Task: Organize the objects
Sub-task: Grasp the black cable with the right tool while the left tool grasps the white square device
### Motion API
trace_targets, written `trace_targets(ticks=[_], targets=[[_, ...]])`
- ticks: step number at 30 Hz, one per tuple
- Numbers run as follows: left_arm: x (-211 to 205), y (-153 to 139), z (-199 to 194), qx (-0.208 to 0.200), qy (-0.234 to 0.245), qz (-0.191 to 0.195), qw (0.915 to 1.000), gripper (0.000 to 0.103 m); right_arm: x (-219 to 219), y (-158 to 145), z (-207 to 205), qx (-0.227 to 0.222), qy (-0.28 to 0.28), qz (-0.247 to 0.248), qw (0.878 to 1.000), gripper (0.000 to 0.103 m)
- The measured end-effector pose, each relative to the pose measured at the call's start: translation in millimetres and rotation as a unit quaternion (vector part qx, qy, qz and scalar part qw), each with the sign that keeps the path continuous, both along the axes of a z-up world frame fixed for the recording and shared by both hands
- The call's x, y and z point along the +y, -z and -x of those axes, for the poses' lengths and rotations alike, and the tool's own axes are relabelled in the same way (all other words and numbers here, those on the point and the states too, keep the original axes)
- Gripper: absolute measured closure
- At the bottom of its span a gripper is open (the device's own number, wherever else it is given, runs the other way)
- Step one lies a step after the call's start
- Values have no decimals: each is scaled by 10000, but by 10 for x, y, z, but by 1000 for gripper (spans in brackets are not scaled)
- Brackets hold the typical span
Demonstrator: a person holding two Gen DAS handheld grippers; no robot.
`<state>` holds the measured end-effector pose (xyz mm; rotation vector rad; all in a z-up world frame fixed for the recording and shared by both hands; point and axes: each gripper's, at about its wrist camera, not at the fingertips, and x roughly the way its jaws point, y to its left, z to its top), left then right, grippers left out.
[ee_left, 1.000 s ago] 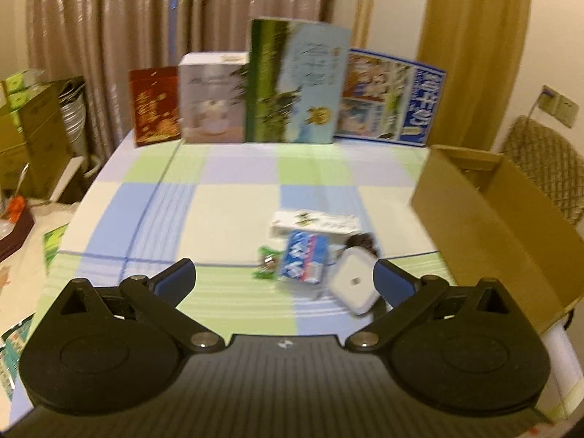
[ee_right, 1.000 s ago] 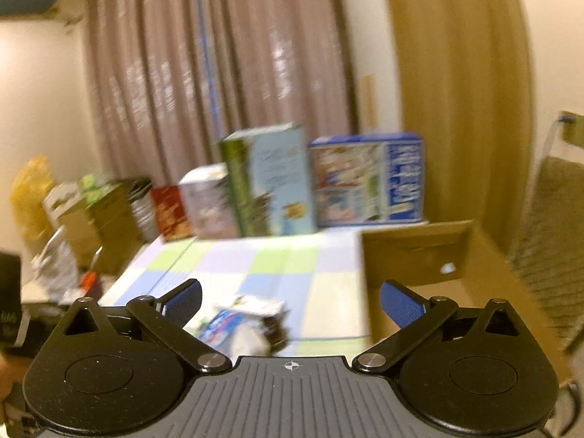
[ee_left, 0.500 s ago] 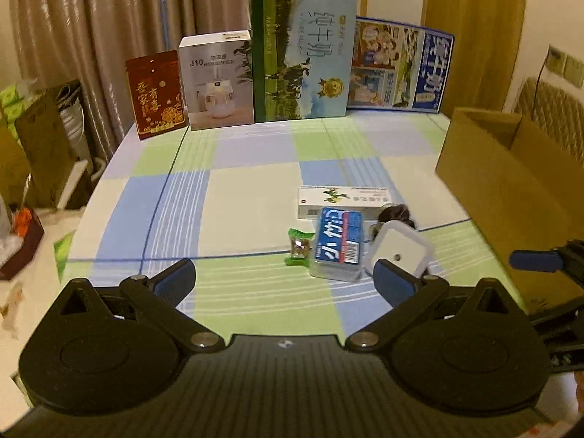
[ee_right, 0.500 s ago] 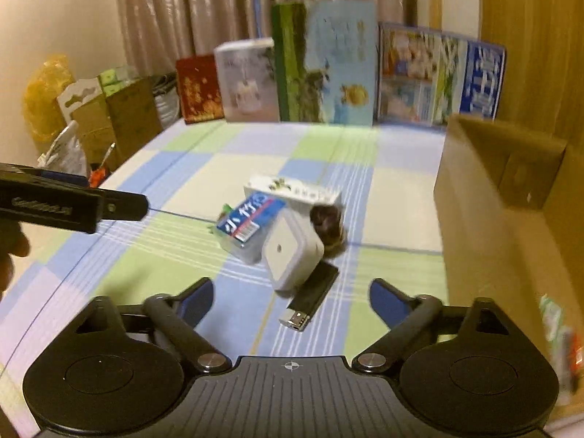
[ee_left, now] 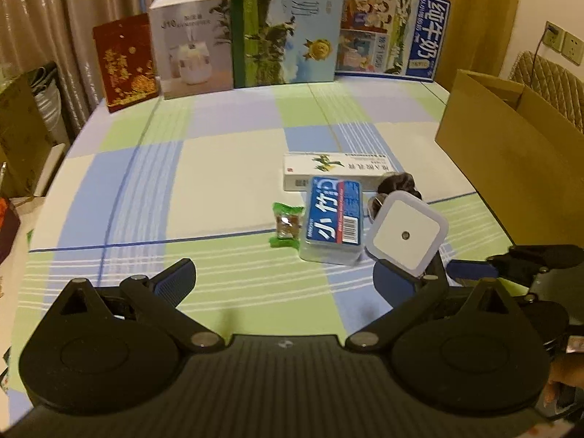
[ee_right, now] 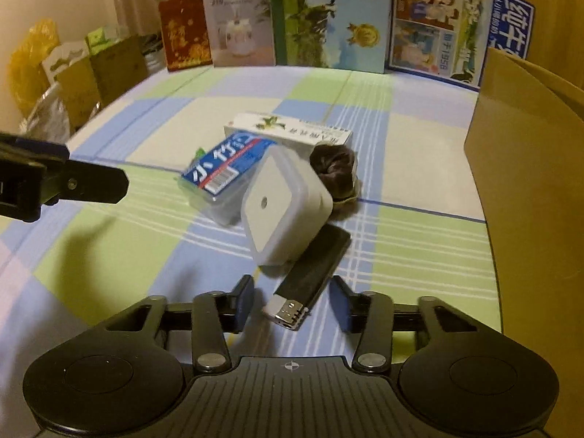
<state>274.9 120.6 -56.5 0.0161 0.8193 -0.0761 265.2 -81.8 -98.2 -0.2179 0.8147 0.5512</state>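
Loads of open bench (ee_left: pixel 189 168) on the left, nothing there. Middle is cramped: night light (ee_right: pixel 284 211), tissue pack (ee_right: pixel 222 171), medicine box (ee_right: pixel 292 133) and hair tie (ee_right: pixel 334 168) bunched together. Cardboard box (ee_right: pixel 525 168) walls off the right, upright cartons (ee_left: pixel 288 25) block the back edge

— How was the light?

— Warm, yellowish and fairly dim, an indoor cast over everything. My right claw (ee_right: pixel 292 294) threw a soft shadow onto the desk (ee_right: pixel 109 241) just ahead of it, and my left claw (ee_left: pixel 283 279) did much the same.

— Sharp pictures?

— Middling. The fisheye bent the desk edge and the row of boxes (ee_left: pixel 284 25) into curves, and the corners went black. The curtain (ee_left: pixel 65 0) looked soft. The white square block (ee_right: pixel 284 204) was smeared at its edges.
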Motion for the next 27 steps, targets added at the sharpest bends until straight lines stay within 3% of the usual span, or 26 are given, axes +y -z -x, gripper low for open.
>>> trace_targets(ticks=[4,14,16,21,24,27], targets=[[-42,49,-38,44,84,-9,10000,1,-25,22,-83,-5,151,-18,9999,81],[30,93,-15,104,225,-41,9997,2,128,18,95,146,-809,-195,9964,83],[28,116,-29,177,277,89,9994,2,72,19,99,133,-634,-124,9978,83],[-4,200,-96,447,282,985,9937,2,-165,3,74,127,-5,79,9999,83],[-109,254,-153,462,202,1151,9921,7,-260,-15,72,118,110,128,9998,83],[-233,263,-226,397,162,1071,9933,13,-329,-23,89,108,110,106,9998,83]])
